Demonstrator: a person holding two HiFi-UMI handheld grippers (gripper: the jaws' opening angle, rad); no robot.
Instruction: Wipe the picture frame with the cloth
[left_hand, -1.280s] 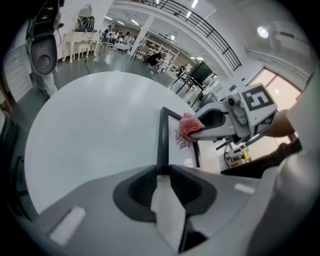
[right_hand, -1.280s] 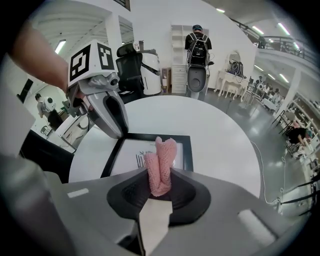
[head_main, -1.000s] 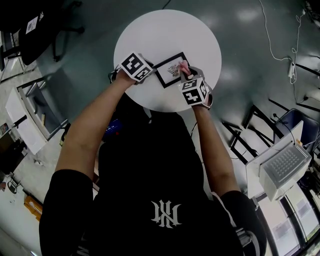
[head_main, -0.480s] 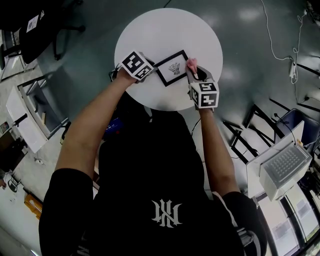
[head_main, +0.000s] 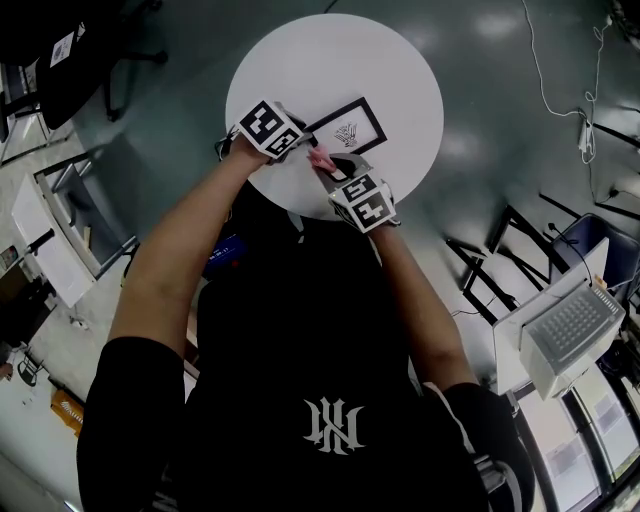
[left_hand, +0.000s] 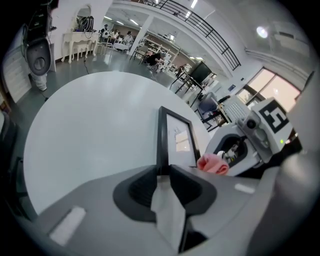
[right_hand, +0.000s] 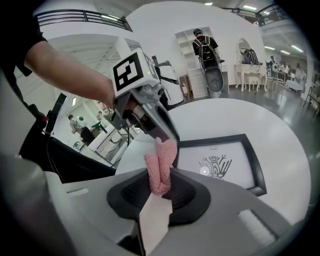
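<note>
On the round white table (head_main: 400, 70), items by size:

1. Picture frame (head_main: 348, 128): black border, pale print of a fan-like motif. It lies flat towards the person's side of the table, well inside the rim.
2. Left gripper (left_hand: 162, 172): jaws closed on the frame's black border at one short end, pinning it in place.
3. Right gripper (right_hand: 160, 184): jaws clamped on the cloth, tip lowered near the frame's corner, close to the left gripper.
4. Cloth (right_hand: 162, 152): pink knit, bunched into a small wad that sticks out past the jaws. It sits beside the border, off the glass; I cannot tell whether it touches.

Progress, as judged: wiping looks under way around the edge. The glass shows no smears, though how much is already wiped cannot be read. The far border appears still to be done.
</note>
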